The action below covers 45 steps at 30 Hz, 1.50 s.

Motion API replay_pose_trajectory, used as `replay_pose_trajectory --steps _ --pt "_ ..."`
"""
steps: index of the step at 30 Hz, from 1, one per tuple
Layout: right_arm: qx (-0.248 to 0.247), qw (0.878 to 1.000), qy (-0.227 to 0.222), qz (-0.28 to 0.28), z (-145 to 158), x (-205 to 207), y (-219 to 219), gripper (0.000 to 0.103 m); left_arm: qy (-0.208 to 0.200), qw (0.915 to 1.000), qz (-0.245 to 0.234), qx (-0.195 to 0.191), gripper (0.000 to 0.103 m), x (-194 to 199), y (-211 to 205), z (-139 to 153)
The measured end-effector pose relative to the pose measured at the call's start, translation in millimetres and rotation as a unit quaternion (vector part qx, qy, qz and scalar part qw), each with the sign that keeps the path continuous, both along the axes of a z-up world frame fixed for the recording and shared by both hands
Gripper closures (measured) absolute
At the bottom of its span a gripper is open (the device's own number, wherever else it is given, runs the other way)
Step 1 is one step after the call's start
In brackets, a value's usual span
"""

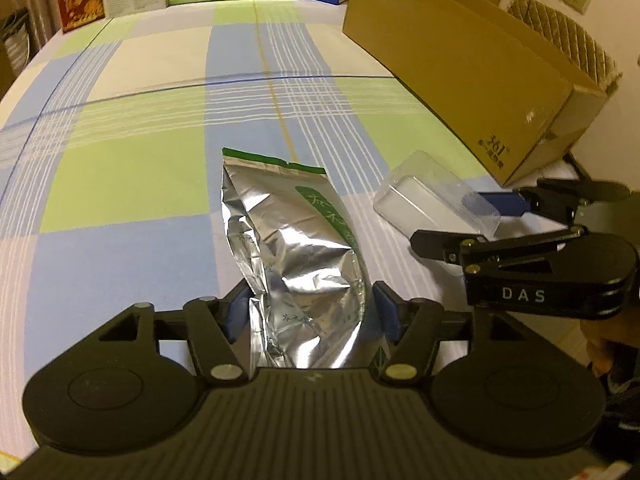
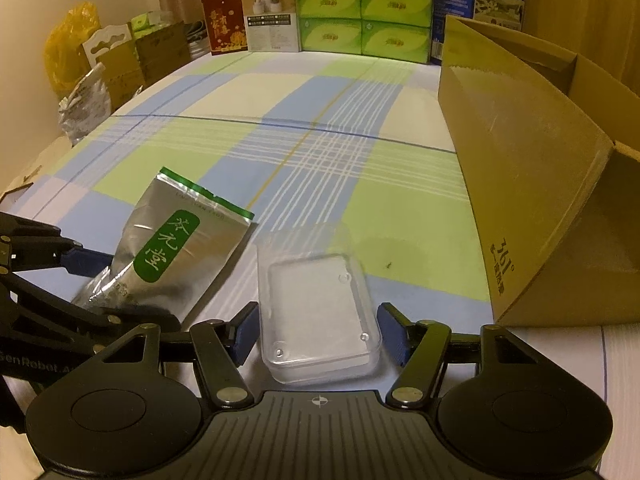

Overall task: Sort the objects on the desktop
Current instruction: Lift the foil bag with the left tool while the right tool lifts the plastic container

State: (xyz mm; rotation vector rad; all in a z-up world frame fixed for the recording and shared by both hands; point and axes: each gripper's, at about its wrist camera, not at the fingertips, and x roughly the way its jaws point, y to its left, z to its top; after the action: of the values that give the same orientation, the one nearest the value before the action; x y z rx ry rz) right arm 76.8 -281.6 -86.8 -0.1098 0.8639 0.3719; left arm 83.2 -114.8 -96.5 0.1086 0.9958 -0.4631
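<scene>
Left gripper (image 1: pixel 308 312) clamped on crumpled silver foil pouch (image 1: pixel 288 248), blue pads pressing both sides of its lower end. Pouch long axis running straight out from the jaws, green-trimmed seal end farthest away, tilted up off the checked tablecloth (image 1: pixel 160 120). Green label with white characters readable from right wrist view.

Right gripper (image 2: pixel 316 330) straddling clear plastic case (image 2: pixel 316 312); left pad looks to be touching the case wall, right pad close against the other side with maybe a sliver of gap. Contact not certain from either view, so grip status unclear. Case lying flat on the cloth, long axis in line with the fingers, near end between the pads.

Key relation: open cardboard box (image 2: pixel 520 184) sits to the right of both grippers, side wall standing above the table, opening facing up. Right gripper and case nearer to it, just beside its near corner; left gripper and pouch farther, with the right gripper between pouch and box.

Probable drop target for both, so a lift over the wall needed. Right side likely first to avoid crossing arms. Risk: slick case slipping if the pinch is light.
</scene>
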Motion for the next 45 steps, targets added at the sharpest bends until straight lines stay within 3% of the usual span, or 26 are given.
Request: replay_pose_trajectory --steps 9,13,15,21,34,45 --pt "-0.016 1.000 -0.007 0.007 -2.3 -1.6 3.3 0.042 -0.021 0.9990 -0.025 0.032 0.035 -5.8 -8.4 -3.7" --pt "-0.017 1.000 -0.008 0.005 -2.1 -2.9 4.8 0.046 -0.021 0.9987 -0.028 0.038 0.039 -5.4 -8.7 -3.4" --pt "-0.017 1.000 -0.006 0.004 -1.3 -2.9 5.3 0.048 -0.020 0.9987 -0.032 0.033 0.048 -4.8 -7.2 -2.1" --pt "-0.020 1.000 -0.009 0.004 3.5 -6.0 6.0 0.048 -0.012 0.9992 -0.030 0.022 0.055 -3.4 -3.8 1.4" --pt "-0.010 1.000 -0.020 -0.011 26.8 -18.5 2.2 0.048 0.007 0.9999 -0.005 -0.014 0.058 -18.5 5.9 10.7" --pt "-0.001 0.999 -0.039 -0.022 51.2 -29.4 -3.3 0.048 -0.011 0.9994 0.010 -0.031 0.058 -17.9 8.7 36.4"
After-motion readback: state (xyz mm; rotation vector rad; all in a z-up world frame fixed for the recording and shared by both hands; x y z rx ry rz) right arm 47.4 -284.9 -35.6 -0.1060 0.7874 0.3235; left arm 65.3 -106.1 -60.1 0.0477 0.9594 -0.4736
